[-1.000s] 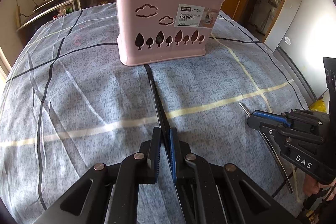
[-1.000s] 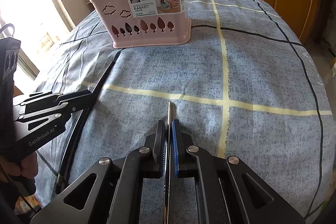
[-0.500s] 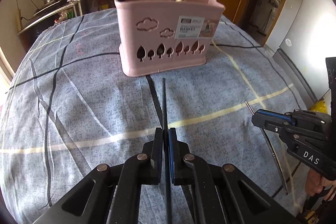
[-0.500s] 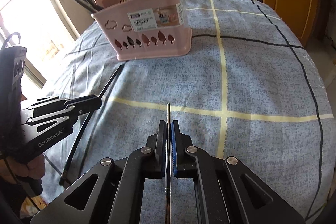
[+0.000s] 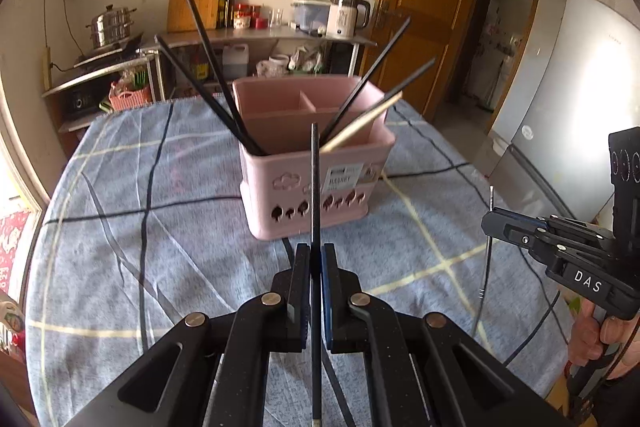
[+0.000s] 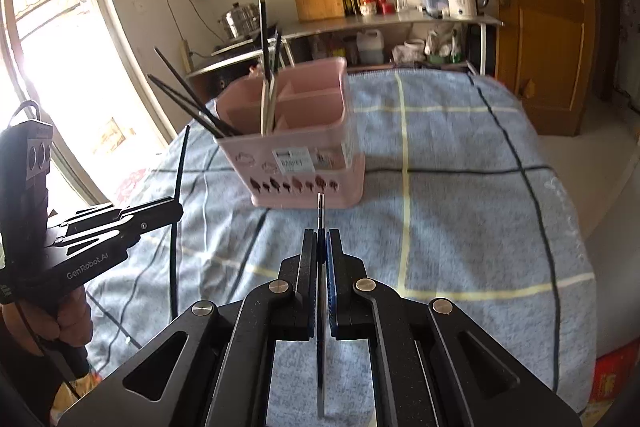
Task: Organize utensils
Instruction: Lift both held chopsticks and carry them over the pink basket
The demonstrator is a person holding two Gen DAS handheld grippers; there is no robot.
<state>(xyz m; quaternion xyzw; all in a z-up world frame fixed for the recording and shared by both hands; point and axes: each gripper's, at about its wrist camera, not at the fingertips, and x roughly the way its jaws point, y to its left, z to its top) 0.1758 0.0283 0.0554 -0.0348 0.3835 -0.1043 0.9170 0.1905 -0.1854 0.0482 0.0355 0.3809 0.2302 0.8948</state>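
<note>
A pink utensil basket [image 5: 312,183] [image 6: 304,147] stands on the blue checked tablecloth, holding several black chopsticks and a pale one. My left gripper [image 5: 316,259] is shut on a black chopstick [image 5: 315,179], held up above the cloth, its tip in line with the basket's front wall. It also shows in the right wrist view [image 6: 160,213]. My right gripper [image 6: 321,247] is shut on a thin metal chopstick [image 6: 320,207], raised and short of the basket. It shows at the right of the left wrist view [image 5: 496,221].
A black cable [image 5: 340,387] lies on the cloth [image 5: 160,247] below my left gripper. Behind the table is a steel shelf [image 5: 260,37] with a kettle, jars, a cutting board and a steamer pot. A wooden door [image 6: 552,27] stands at the right.
Both grippers have lifted their chopsticks off the cloth and tilted upward, so the views now look over the basket's rim. The basket has not moved.
</note>
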